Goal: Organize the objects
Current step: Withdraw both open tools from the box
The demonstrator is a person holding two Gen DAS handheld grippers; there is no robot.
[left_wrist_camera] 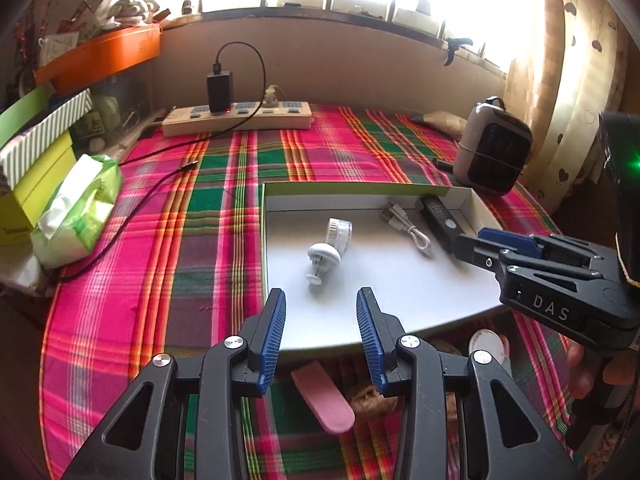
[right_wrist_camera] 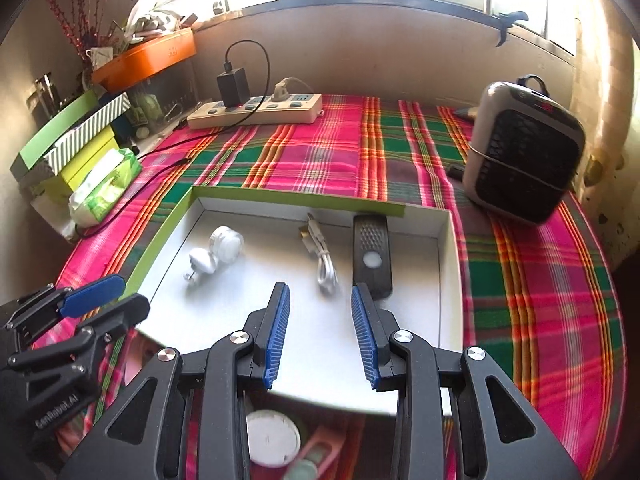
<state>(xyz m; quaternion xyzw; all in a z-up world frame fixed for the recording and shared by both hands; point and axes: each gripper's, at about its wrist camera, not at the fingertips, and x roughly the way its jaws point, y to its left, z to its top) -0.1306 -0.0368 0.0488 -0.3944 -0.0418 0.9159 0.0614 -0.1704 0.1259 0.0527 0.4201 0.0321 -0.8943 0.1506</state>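
Note:
A shallow white box with a green rim (left_wrist_camera: 263,240) (right_wrist_camera: 160,232) lies on the plaid tablecloth. In it are a white hook-like piece (left_wrist_camera: 323,259) (right_wrist_camera: 202,262), a white round jar (left_wrist_camera: 340,232) (right_wrist_camera: 227,244), a coiled white cable (left_wrist_camera: 412,232) (right_wrist_camera: 322,260) and a black remote-like device (left_wrist_camera: 436,214) (right_wrist_camera: 371,256). My left gripper (left_wrist_camera: 321,296) (right_wrist_camera: 132,294) hangs open over the box's near left part, with nothing between its fingers. My right gripper (right_wrist_camera: 320,292) (left_wrist_camera: 470,242) is open and empty over the near middle, just short of the cable and the black device.
At the back are a power strip (left_wrist_camera: 236,118) with a black charger and a grey-black heater (right_wrist_camera: 524,152). A tissue pack (left_wrist_camera: 80,208), stacked boxes (left_wrist_camera: 36,160) and an orange tray (left_wrist_camera: 100,56) crowd the left. A pink oblong (left_wrist_camera: 324,404) and a white disc (right_wrist_camera: 272,438) lie below the box's near edge.

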